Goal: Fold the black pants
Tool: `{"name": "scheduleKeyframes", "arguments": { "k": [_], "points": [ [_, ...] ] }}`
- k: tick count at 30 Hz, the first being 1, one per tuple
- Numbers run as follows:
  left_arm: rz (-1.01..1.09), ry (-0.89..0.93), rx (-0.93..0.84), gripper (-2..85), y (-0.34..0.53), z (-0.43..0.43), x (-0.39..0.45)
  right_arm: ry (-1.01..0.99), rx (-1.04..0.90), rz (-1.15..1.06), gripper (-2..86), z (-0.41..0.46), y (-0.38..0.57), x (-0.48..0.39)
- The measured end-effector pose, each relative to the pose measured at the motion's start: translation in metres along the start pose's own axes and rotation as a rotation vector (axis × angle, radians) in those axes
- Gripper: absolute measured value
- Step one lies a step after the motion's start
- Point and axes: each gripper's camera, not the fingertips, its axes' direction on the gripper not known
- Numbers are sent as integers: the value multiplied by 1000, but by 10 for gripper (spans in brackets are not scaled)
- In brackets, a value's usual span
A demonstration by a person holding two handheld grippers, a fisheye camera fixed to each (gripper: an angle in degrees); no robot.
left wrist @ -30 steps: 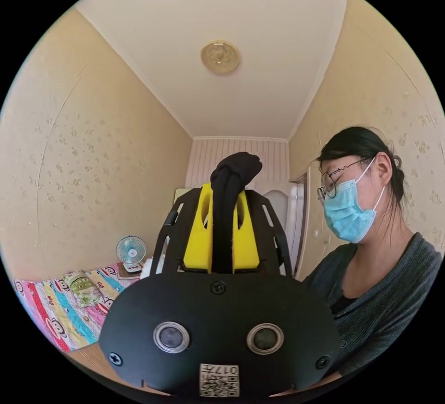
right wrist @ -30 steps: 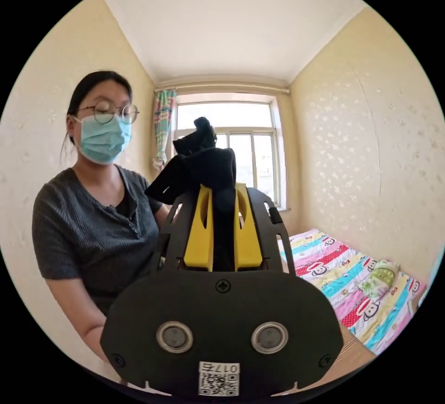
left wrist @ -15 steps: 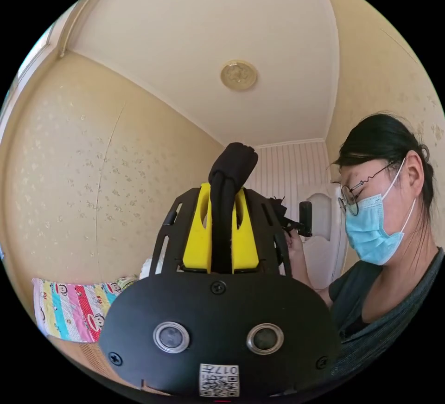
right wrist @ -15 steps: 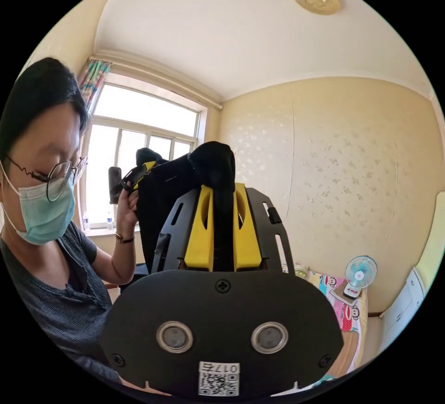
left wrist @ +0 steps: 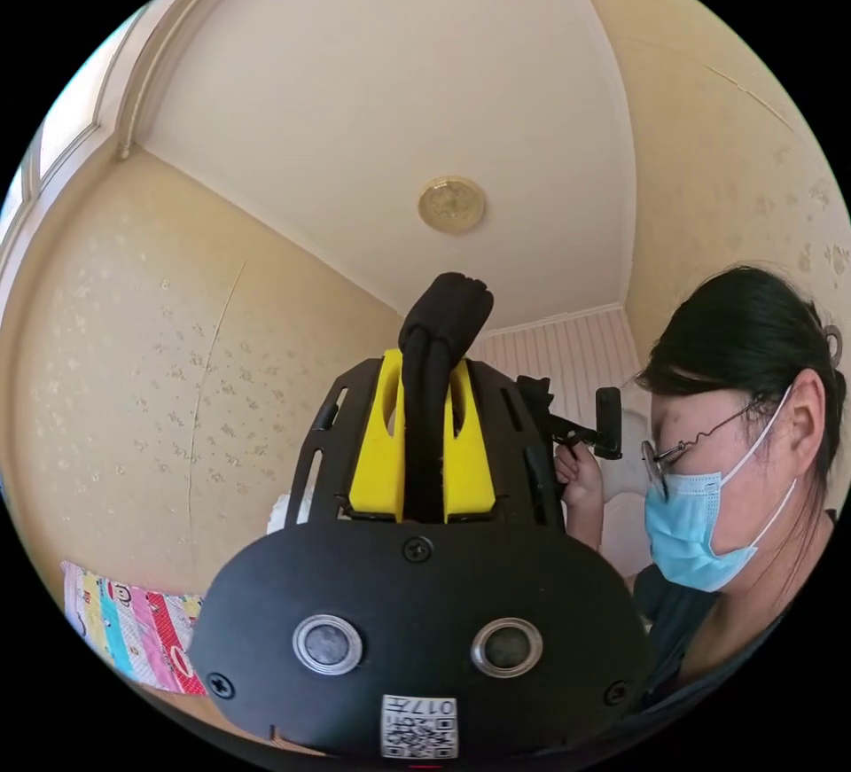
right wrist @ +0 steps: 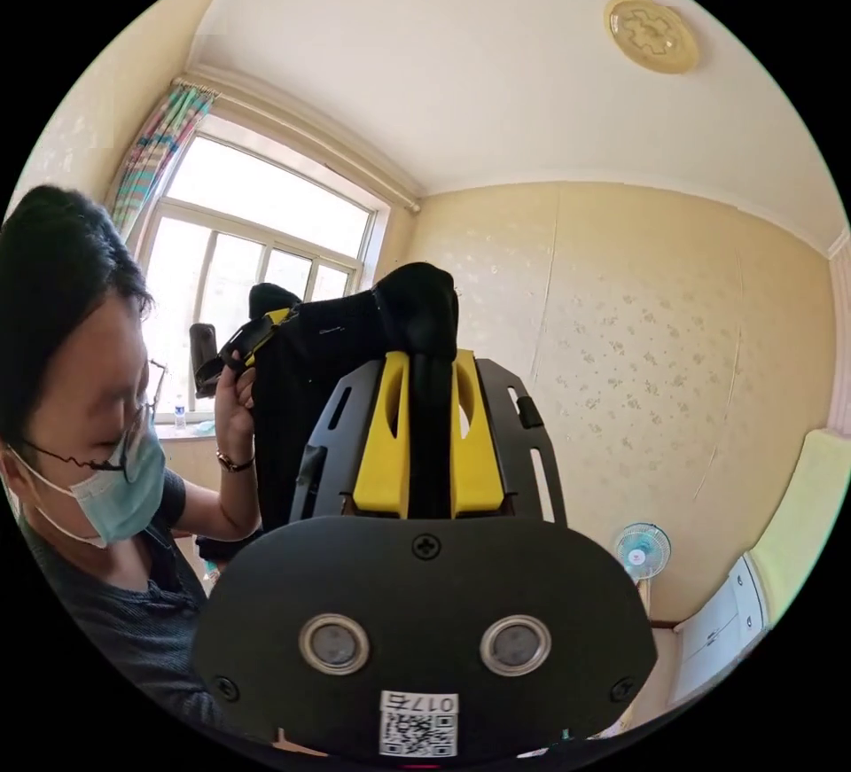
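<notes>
Black fabric pants (right wrist: 310,400) lifted, no fold visible yet
You hold them high between the left yellow-jawed gripper (left wrist: 424,382) and right yellow-jawed gripper (right wrist: 427,382), each pinching a bunched edge; folding appears still ahead

bright daylight | window (right wrist: 257,249) glare | fisheye-bent edges | sharp

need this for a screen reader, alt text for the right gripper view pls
The right gripper, yellow jaws shut on bunched black pants, points up at the ceiling. Beside it, a masked person's hand holds the left gripper against a bright window.
</notes>
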Motion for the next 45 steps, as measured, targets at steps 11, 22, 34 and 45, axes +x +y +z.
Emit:
{"name": "scheduleKeyframes", "arguments": {
  "k": [11,22,34,45],
  "points": [
    [-275,-502,-508,87,169,255,-341,47,-566,625,90,431,204,343],
    [-720,-627,-1366,90,588,12,-464,-240,-1410,824,89,491,693,299],
    [-995,-544,-1904,138,747,-262,-364,-131,-1564,1196,120,378,874,244],
    [-1462,145,-1438,15,678,-344,-337,-405,-1436,1213,30,341,860,303]
  ]
}}
